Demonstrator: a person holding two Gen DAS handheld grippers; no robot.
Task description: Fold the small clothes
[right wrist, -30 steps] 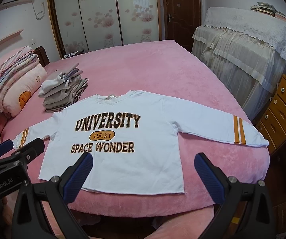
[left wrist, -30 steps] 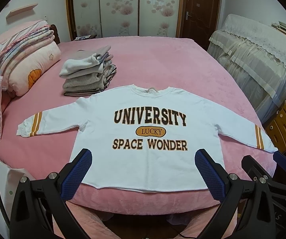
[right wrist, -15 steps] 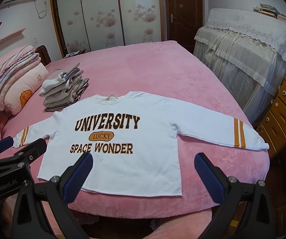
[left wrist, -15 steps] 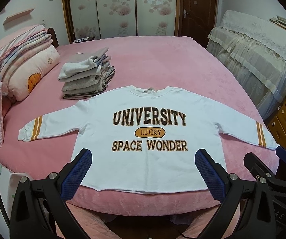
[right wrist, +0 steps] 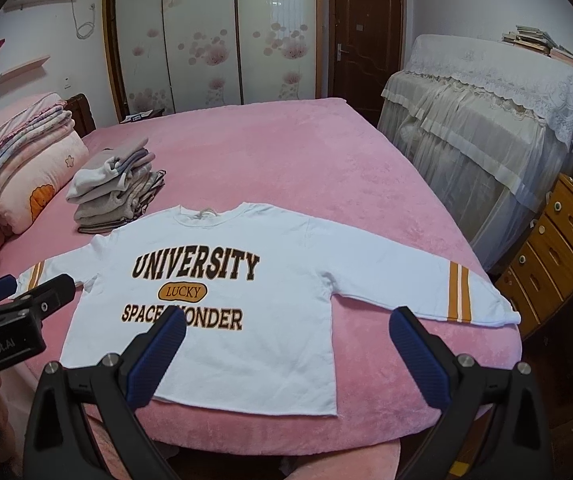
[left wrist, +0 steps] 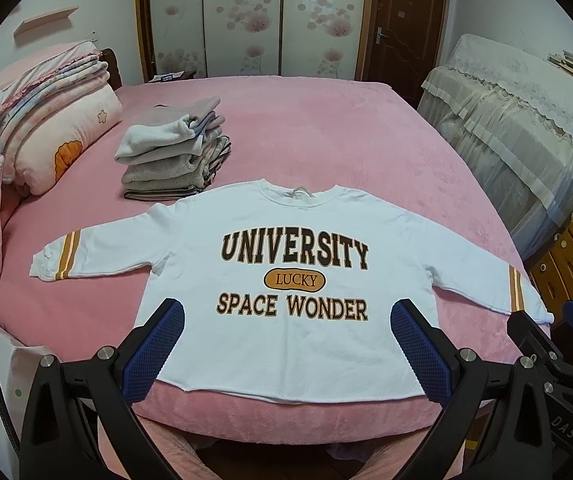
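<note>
While a stack of folded grey clothes [left wrist: 174,156] (finished, seemingly) sits behind, the white long-sleeved printed sweatshirt [left wrist: 286,280] lies flat, unfolded; left gripper [left wrist: 286,344] and right gripper [right wrist: 286,350] hover spread apart, empty.

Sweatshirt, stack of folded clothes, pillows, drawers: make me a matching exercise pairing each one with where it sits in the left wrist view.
Things:
1. sweatshirt
2. folded clothes
3. pillows
4. drawers

Places:
A. off the bed, at the right edge of the view
B. spread flat at the bed's near edge, sleeves out
C. piled at the bed's far left
D. on the bed just beyond the sweatshirt's left shoulder

Pairs: 1-B, 2-D, 3-C, 4-A
</note>
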